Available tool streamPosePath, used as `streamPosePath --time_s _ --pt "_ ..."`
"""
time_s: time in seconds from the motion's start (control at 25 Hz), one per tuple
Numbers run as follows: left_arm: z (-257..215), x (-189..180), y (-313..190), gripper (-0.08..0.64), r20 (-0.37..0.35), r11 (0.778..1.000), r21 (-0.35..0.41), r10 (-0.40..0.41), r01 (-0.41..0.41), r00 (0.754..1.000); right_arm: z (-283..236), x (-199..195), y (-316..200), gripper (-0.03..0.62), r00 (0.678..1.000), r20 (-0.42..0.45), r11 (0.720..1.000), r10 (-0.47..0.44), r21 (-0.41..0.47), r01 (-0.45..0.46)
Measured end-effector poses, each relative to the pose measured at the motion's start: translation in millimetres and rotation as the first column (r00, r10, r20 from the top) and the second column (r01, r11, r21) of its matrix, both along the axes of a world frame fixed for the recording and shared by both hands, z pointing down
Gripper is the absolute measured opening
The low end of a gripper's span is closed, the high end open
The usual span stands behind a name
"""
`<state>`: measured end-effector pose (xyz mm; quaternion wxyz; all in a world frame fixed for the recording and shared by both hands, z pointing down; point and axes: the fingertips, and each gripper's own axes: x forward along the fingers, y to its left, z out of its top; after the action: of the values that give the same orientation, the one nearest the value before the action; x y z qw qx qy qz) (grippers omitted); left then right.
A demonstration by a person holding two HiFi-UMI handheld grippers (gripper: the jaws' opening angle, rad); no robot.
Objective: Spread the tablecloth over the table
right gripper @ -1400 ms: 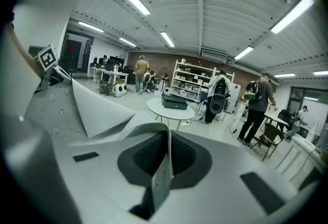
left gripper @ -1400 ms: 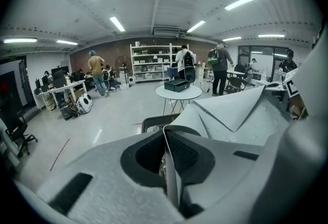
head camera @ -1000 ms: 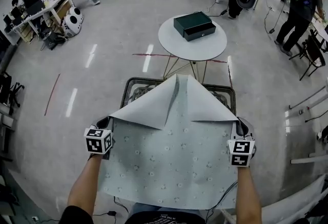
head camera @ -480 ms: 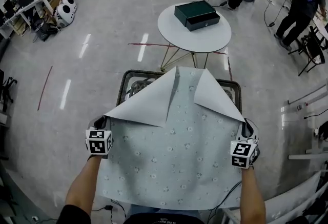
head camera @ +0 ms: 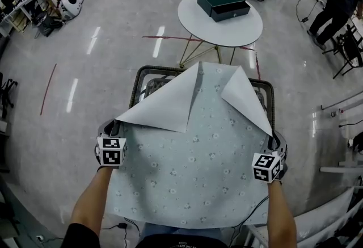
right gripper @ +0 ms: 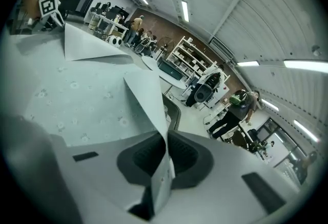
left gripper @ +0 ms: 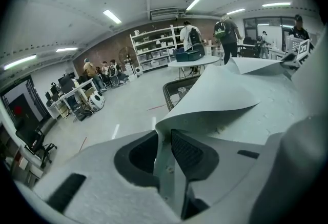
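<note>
Now that the tablecloth (head camera: pixel 193 167) has been lowered over the bench (head camera: pixel 164 68), the left gripper (head camera: pixel 112 127) has just been opening around its edge. The right gripper (head camera: pixel 276 140) is pinched on it, so release is indicated.

The tablecloth (head camera: pixel 193 173) is a thin, matt sheet that holds stiff curls. Its face is pale green with a small flower print, and the turned-over corners at 12 o'clock are plain pale grey. The table (head camera: pixel 167 67) beneath shows a dark, smooth rim. At 12 o'clock, a round table (head camera: pixel 227 34) has a smooth white top on thin metal legs and bears a dark green box (head camera: pixel 223 3) with a dull sheen. The floor (head camera: pixel 51 144) is grey, smooth and glossy.
</note>
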<state>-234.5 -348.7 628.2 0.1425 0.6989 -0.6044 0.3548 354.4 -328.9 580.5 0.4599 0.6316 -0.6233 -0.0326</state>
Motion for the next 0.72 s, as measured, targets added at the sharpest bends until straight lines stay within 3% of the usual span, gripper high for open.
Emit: streamPosePath --time_s 0.16,0.48,0.72 --pt "7.1 -1.1 -0.7 0.131 0.010 1.000 -0.011 0.014 -0.013 1.000 3.5 1.5 -1.5 0.052 1.000 -0.005 1.000 0.013 -0.016 -0.014" --pt "1.3 14.2 5.1 0.270 -0.013 0.998 -0.010 0.059 -0.059 0.998 0.6 -12.0 0.6 0.205 1.000 0.020 0.999 -0.022 -0.040 0.023" --pt "-15.0 28.3 10.7 0.304 -0.023 0.996 0.014 0.090 -0.090 0.996 -13.1 -30.6 -6.1 0.247 0.996 0.058 0.998 -0.062 -0.023 0.063"
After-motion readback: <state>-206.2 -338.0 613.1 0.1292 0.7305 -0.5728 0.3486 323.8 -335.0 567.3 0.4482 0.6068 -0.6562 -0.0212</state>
